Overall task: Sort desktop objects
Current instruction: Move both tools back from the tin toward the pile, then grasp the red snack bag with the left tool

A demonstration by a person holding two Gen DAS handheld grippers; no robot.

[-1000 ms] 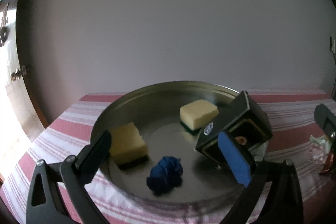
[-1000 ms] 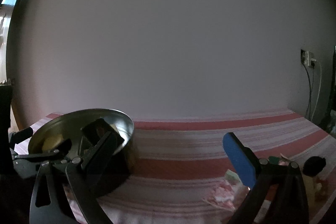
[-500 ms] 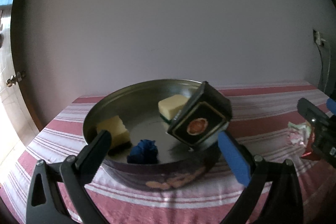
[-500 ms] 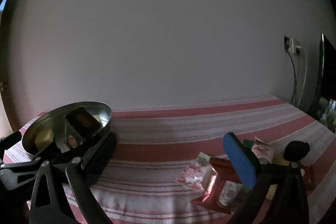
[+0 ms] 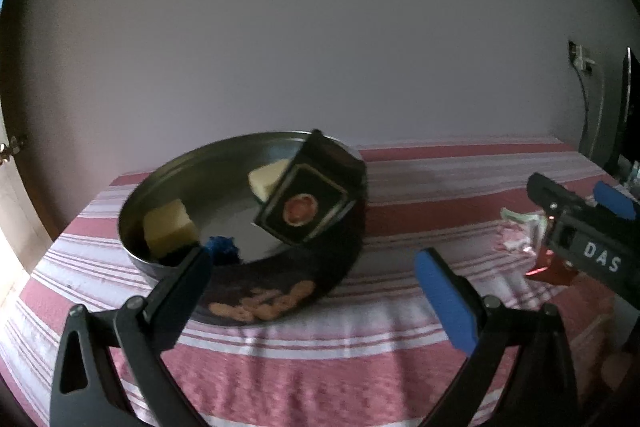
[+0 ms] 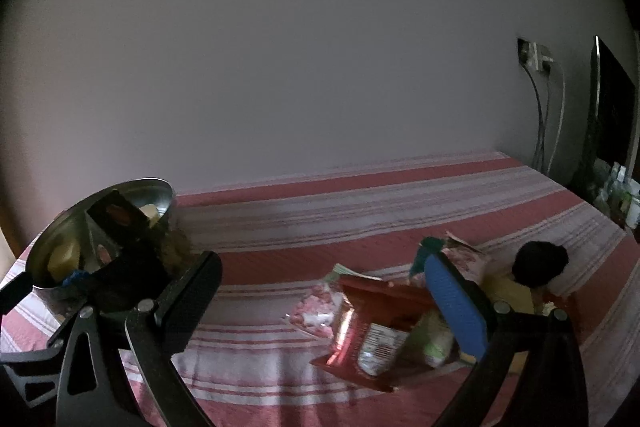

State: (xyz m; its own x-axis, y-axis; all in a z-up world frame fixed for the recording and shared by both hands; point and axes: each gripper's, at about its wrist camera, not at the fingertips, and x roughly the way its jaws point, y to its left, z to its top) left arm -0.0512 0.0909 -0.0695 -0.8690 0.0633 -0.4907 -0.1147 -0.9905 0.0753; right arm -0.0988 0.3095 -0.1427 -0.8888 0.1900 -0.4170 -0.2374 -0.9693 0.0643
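Observation:
A round metal basin (image 5: pixel 168 183) stands on the striped cloth at the table's left. In it lie two yellow sponges (image 5: pixel 168 229), a crumpled blue cloth (image 5: pixel 224 247) and a black box (image 5: pixel 310 205) leaning on the rim. My left gripper (image 5: pixel 312 287) is open and empty, in front of the basin. My right gripper (image 6: pixel 324 299) is open and empty, above a pile of snack packets: a red packet (image 6: pixel 368 331), a pink packet (image 6: pixel 316 307). The basin also shows in the right wrist view (image 6: pixel 80 223).
A black round object (image 6: pixel 540 263) and a yellow item (image 6: pixel 508 291) lie right of the packets. A wall socket with cables (image 6: pixel 536 59) and a dark screen (image 6: pixel 612 107) stand at the far right. The wall runs along the table's back edge.
My left gripper has pulled back and away from the basin, leaving the black box leaning in it. My right gripper has swung right and now faces the snack packets.

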